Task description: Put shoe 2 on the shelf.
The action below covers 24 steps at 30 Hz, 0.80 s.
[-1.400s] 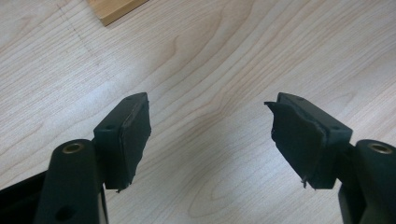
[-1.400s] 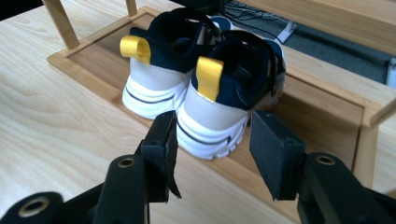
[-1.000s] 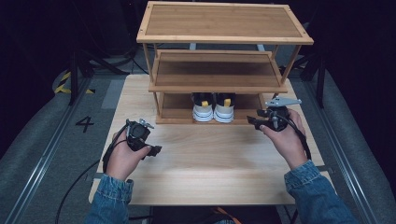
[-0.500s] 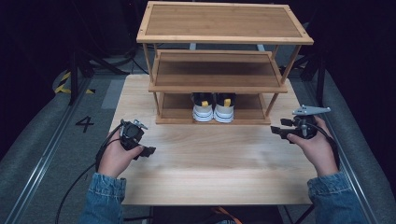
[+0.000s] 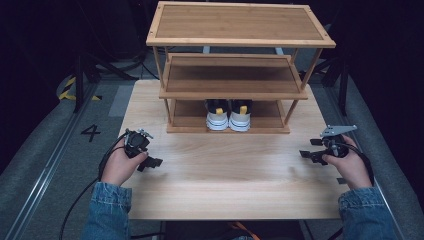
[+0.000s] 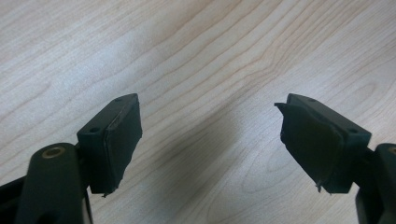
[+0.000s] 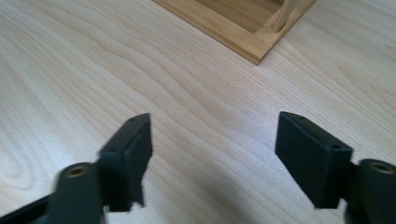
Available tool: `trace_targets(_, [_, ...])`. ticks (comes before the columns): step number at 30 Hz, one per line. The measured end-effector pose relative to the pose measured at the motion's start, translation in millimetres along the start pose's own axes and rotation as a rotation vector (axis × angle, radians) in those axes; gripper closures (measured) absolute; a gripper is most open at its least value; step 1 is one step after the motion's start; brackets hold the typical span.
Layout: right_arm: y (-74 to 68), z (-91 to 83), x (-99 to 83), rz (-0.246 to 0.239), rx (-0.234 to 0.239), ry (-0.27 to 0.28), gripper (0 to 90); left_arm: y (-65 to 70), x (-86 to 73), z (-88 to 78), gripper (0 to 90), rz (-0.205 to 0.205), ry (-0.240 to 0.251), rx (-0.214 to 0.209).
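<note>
High view, left claw (image 5: 156,163) and right claw (image 5: 306,154) gaping, empty, near table (image 5: 225,190) side edges

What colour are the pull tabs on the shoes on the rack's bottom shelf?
Yellow tabs on the white shoes with black collars; clearest in the high view.

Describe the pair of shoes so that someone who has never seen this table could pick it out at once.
On the light wooden table stands a three-tier wooden shoe rack. On its bottom shelf, near the middle, sits the pair of shoes, side by side. They are white with black and yellow at the heel, and nothing else sits on the rack.
</note>
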State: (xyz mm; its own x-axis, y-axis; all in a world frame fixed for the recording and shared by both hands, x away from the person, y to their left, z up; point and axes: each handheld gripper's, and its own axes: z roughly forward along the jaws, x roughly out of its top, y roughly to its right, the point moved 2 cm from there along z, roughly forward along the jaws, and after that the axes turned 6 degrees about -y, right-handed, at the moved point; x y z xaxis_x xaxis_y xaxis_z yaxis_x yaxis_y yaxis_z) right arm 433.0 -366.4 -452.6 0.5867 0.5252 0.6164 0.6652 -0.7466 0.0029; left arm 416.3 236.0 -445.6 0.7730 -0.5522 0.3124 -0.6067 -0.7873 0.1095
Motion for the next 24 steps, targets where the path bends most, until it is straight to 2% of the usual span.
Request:
trace_targets(7, [8.4,13.5,-16.1,0.051,0.040,0.015,22.4,-6.8,-2.4,5.3,21.3,-0.014,0.005,0.012])
trace_targets(10, [8.9,19.1,-18.9,0.029,0.072,0.069,21.6,-6.1,-1.4,5.6,21.5,-0.013,0.007,0.011])
trace_targets(14, [9.7,27.0,-21.7,0.018,0.051,0.071,21.4,-3.4,1.2,5.1,21.5,0.005,0.017,0.014])
trace_targets(16, [10.4,30.0,-23.9,0.040,0.036,0.061,21.4,-3.1,2.2,4.6,21.5,0.015,0.024,0.019])
trace_targets(18, [10.5,31.9,-25.6,0.064,0.043,0.048,21.4,-2.1,2.9,4.5,21.5,0.004,0.030,0.022])
trace_targets(21, [10.9,33.4,-27.3,0.105,0.056,0.058,21.3,-1.6,3.9,4.7,21.5,0.002,0.036,0.026])
trace_targets(24, [10.9,32.8,-27.1,0.110,0.053,0.065,21.2,-2.0,4.9,4.5,21.5,0.015,0.035,0.033])
